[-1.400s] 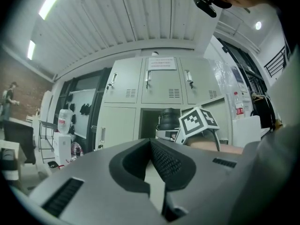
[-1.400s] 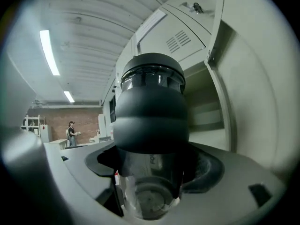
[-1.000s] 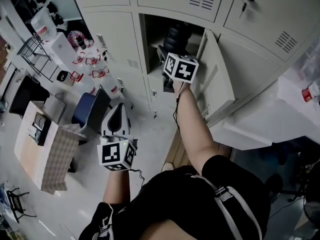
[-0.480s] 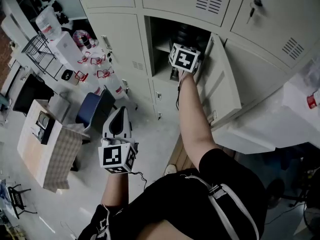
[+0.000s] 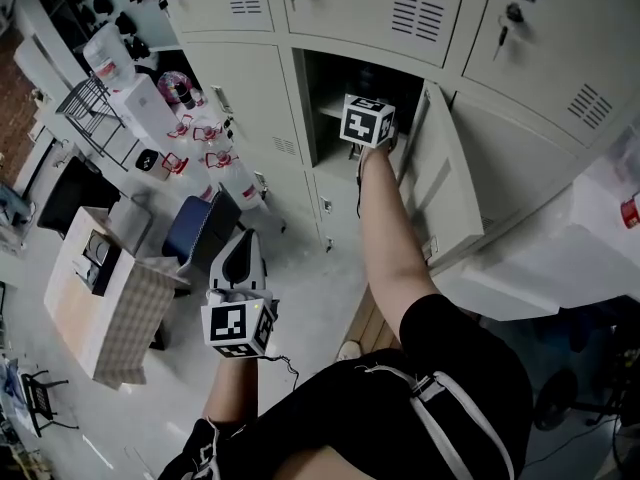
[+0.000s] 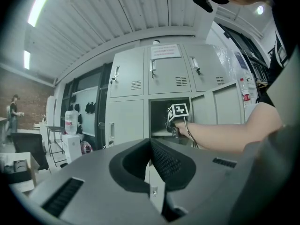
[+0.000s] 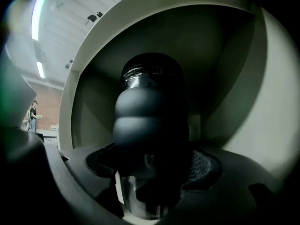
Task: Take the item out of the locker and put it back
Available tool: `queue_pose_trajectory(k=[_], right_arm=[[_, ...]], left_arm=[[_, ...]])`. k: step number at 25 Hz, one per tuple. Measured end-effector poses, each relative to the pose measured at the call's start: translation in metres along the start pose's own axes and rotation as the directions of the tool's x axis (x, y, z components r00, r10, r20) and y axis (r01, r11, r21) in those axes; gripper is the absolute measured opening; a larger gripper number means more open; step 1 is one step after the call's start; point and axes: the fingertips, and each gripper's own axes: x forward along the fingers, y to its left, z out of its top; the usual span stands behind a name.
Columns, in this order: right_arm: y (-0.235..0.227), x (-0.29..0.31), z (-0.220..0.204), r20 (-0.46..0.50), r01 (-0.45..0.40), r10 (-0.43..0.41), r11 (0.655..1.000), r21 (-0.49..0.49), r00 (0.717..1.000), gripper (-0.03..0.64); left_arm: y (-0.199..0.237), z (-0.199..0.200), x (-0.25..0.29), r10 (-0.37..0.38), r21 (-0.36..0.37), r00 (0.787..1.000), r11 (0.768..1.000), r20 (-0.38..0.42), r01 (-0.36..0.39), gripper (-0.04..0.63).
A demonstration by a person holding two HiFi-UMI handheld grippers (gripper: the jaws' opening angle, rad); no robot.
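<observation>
The open locker compartment has its door swung out to the right. My right gripper reaches into it at arm's length, and its marker cube hides the jaws in the head view. In the right gripper view a black, bulbous ribbed bottle stands upright between the pads of my right gripper, which is shut on it inside the locker's pale walls. My left gripper hangs low over the floor, well away from the locker. Its jaws are shut together with nothing in them.
Closed grey lockers surround the open one. To the left stand a blue chair, water jugs, a wire rack and a cardboard box. A white counter lies to the right. A person stands far off.
My right gripper has pushed deeper into the compartment with the black bottle, which no longer shows above the cube in the head view. The left gripper has barely moved.
</observation>
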Motion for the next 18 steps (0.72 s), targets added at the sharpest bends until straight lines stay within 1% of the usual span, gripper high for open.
queue_pose_trajectory(k=[2,7,13,17,18], right_arm=[[-0.002,0.003,-0.002,0.014,0.014,-0.013,1.000,-0.026,1.000,0.399],[-0.006,-0.002,-0.004,0.045,0.049,-0.049,0.999,-0.001,0.998,0.400],[-0.005,-0.003,-0.005,0.021,0.060,-0.060,0.998,0.005,0.998,0.402],[-0.005,-0.002,-0.017,-0.014,0.067,-0.067,0.998,-0.010,0.998,0.400],[-0.004,-0.003,-0.019,-0.010,0.067,-0.067,0.998,-0.011,0.998,0.414]], left_arm=[[-0.002,0.001,0.002,-0.001,0.005,1.000,1.000,0.002,0.001,0.012],[-0.006,0.001,0.006,-0.003,0.003,1.000,1.000,0.011,0.003,0.012],[-0.005,0.007,0.008,-0.005,0.014,1.000,1.000,0.024,0.005,0.012],[-0.005,0.009,0.002,0.001,0.021,1.000,1.000,0.027,-0.001,0.013],[-0.004,0.008,0.000,0.004,0.019,1.000,1.000,0.024,-0.004,0.012]])
